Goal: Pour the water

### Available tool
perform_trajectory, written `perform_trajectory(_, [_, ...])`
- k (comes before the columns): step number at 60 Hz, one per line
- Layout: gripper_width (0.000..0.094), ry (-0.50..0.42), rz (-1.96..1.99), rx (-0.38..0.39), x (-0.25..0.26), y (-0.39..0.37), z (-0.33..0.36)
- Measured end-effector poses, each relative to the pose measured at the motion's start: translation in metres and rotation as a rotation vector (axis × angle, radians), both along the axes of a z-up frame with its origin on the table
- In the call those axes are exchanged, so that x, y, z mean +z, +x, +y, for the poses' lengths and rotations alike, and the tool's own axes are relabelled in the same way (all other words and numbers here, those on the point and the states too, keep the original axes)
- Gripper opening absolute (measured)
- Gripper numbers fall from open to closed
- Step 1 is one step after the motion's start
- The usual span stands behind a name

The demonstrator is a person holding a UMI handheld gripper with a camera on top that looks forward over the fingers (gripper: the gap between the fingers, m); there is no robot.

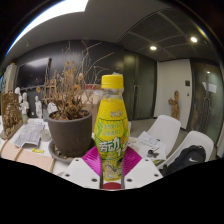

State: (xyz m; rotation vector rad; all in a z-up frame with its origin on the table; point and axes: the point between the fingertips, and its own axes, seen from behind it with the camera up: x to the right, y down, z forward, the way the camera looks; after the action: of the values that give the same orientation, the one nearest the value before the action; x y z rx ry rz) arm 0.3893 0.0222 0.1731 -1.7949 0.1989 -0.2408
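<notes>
The tool (112,172) is closed on the bottle (111,125): both white fingers press against its lower part, one from each side, and the pink pads (99,166) lie against the label. The bottle stands upright between the fingers and fills the middle of the gripper view. It is a clear plastic bottle with yellow liquid inside, a yellow screw cap (112,82) and a yellow label with green letters. Its body is round and becomes narrower under the cap. I cannot tell whether its base touches the desk (30,152).

Just to the left of the bottle, very near it, stands a dark round pot (70,134) with a dry brown plant (66,92); its thin branches spread wide and come close to the bottle's shoulder. Further left, white papers (30,135) lie on the light-coloured desk, and some small pale figures (26,104) stand behind them. On the right, beyond the bottle, there are white rounded chairs (166,134). Behind everything is a dark wall (140,80) with a door, and lamps (152,47) shine in the ceiling.
</notes>
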Motion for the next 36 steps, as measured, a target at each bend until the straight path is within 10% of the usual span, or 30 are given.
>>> perform_trajectory(21, [0.0246, -0.114, 0.099, -0.051, -0.120, 0.004, -0.010])
perform_trajectory(32, [0.0487, -0.128, 0.120, -0.079, -0.122, 0.006, -0.015])
perform_trajectory(36, [0.0780, -0.155, 0.167, -0.099, -0.118, 0.006, -0.023])
